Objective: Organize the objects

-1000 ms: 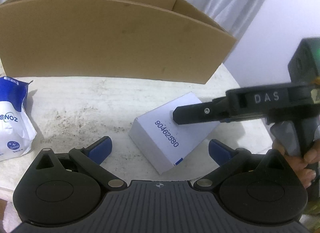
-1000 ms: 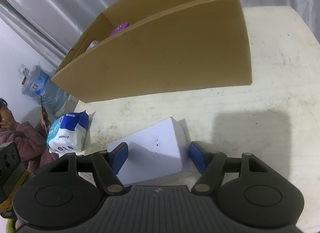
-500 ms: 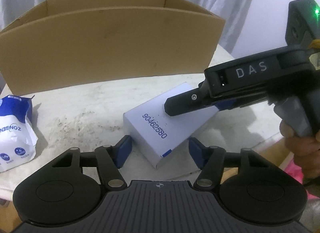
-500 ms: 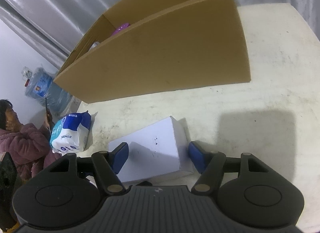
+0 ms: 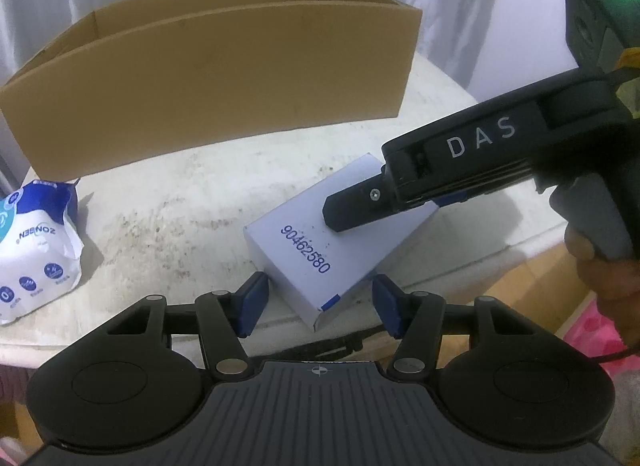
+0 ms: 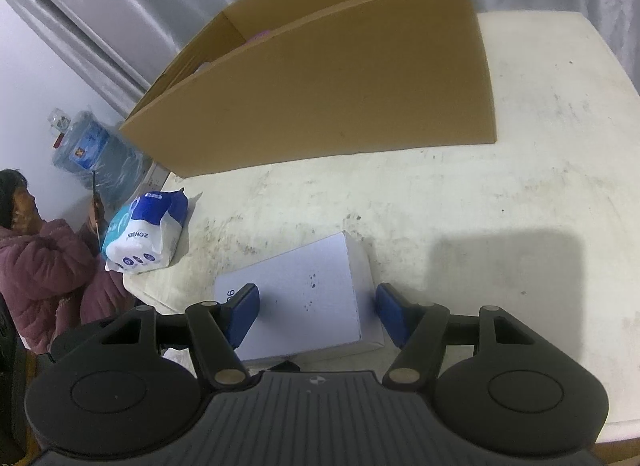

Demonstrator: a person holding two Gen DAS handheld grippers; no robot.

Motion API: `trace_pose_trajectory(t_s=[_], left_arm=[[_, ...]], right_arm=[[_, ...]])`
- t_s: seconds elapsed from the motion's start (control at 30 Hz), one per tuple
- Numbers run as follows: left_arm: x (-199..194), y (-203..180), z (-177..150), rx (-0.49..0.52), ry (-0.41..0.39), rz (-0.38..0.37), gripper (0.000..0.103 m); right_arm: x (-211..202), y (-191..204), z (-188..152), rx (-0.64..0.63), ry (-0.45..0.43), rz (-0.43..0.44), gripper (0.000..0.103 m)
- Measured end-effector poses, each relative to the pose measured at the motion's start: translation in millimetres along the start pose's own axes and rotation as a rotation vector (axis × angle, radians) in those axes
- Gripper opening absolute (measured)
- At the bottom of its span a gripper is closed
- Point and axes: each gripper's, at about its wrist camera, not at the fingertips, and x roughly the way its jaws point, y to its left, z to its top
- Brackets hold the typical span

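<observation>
While the white box (image 5: 320,242) lies flat on the table (image 5: 180,201) near its front edge, both grippers converge on it from different ends. The left gripper (image 5: 316,302) has just been closing its jaws; the near corner of the box sits between the blue pads (image 5: 250,302), but a gap shows on each side, so the pads do not yet press on it. The right gripper (image 6: 316,314) straddles the opposite end of the box. Its left pad appears to meet the box edge, while its right pad stands just clear of the box side; whether this amounts to a firm clamp cannot be told from the fisheye view.

Progress, judged from the layout:
- The cardboard box (image 6: 320,77) stands at the back of the table, well apart from the white box. A purple item (image 6: 260,34) shows just above its near wall, so some sorting seems done.
- The white box is not yet lifted or secured.
- The blue-and-white tissue pack (image 6: 144,234) lies untouched at the left table edge.

Remaining work: grasp the white box, carry it to the cardboard box, then handle the tissue pack.
</observation>
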Motion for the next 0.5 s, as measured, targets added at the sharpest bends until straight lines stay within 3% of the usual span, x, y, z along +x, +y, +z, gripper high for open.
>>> trace_pose_trajectory(t_s=[0.3, 0.5], left_arm=[[3.2, -7.8, 4.0, 0.029, 0.033, 0.042, 0.061], [6.1, -9.7, 7.2, 0.024, 0.046, 0.045, 0.07]], right_arm=[[0.8, -0.7, -0.7, -0.005, -0.004, 0.006, 0.068], [0.1, -0.5, -1.0, -0.007, -0.007, 0.01, 0.068]])
